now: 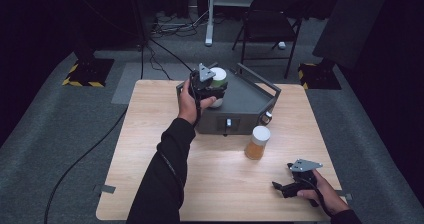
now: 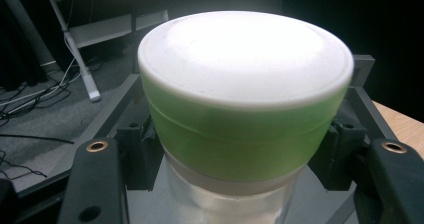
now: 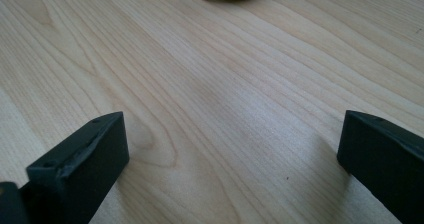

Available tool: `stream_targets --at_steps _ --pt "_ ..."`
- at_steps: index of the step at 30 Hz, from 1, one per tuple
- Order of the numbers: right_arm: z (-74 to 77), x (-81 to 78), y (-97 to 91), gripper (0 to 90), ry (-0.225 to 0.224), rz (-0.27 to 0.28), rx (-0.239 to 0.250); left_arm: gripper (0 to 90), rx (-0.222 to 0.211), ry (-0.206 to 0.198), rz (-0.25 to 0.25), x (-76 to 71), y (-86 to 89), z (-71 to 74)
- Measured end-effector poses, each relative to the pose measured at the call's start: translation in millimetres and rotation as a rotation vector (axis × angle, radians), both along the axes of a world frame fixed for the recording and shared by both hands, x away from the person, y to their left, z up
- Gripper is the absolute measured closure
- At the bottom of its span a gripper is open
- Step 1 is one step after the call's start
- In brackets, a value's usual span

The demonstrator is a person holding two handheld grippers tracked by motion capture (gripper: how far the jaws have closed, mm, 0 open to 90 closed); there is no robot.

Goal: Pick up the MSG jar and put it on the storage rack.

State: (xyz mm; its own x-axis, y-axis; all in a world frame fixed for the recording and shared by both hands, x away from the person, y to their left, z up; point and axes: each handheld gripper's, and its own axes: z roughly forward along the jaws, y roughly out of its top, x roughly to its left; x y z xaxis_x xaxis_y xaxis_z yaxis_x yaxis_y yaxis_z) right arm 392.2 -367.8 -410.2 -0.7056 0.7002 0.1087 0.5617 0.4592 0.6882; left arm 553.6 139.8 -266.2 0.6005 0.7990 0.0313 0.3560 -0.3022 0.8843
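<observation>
the left hand-held gripper (image 1: 214, 86) grips the green jar (image 2: 244, 119) over the grey bin (image 1: 250, 101) at the counter's (image 1: 150, 149) far side, so lower it upright, while the right hand-held gripper (image 3: 232, 149), jaws wide, idles near right.

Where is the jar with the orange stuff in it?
In the high view, the orange jar stands on the wooden table, right of the middle, just in front of the dark box and beyond the right tool.

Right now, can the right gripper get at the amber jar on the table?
Probably yes: the right gripper is open, and bare table lies between it and the amber jar.
</observation>
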Motion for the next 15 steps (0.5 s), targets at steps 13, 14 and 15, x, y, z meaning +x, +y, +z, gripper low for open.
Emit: stream_targets --at_steps 13,14,15 --pt "0.0 0.0 0.0 0.0 0.0 0.0 0.001 34.1 -0.001 0.011 0.003 0.7 0.0 -8.5" --pt "0.0 0.0 0.0 0.0 0.0 0.0 0.001 34.1 -0.001 0.011 0.003 0.7 0.0 -8.5" --pt "0.0 0.0 0.0 0.0 0.0 0.0 0.001 34.1 -0.001 0.011 0.006 0.5 0.1 -8.6"
